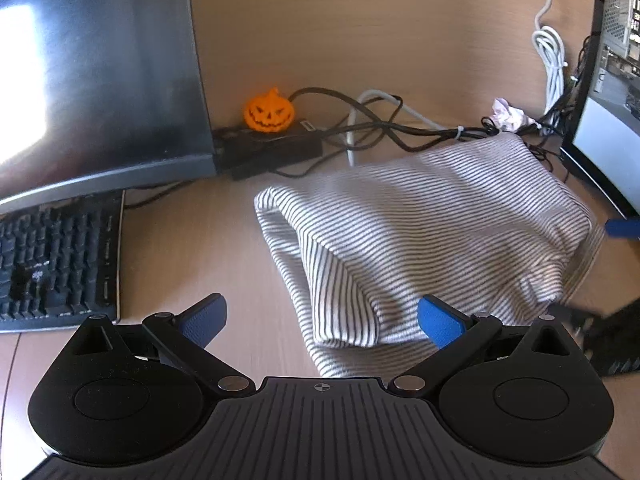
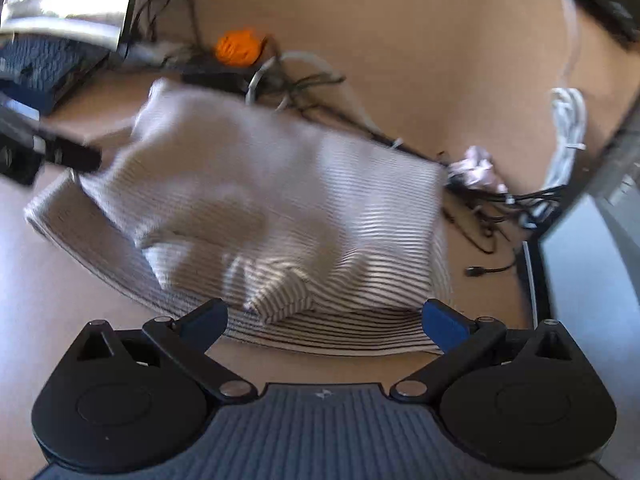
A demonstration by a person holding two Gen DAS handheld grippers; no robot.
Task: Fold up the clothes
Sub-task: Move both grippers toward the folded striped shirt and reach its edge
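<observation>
Hand-held grippers (image 1: pixel 322 322) (image 2: pixel 324 322) gape over striped garment (image 1: pixel 420 236) on wooden desk (image 1: pixel 360 40).

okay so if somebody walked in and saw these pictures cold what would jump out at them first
Probably the grey-and-white striped knit garment, lying partly folded in a rumpled heap mid-desk, in front of both open grippers. Next, the small orange jack-o'-lantern pumpkin figure grinning behind it among tangled black cables, beside the dark monitor.

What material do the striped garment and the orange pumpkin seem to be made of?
Striped garment: soft knit fabric, probably cotton jersey; it drapes in rounded folds, matte. Orange pumpkin: hard plastic, probably; evenly coloured, slightly glossy, crisp carved face.
</observation>
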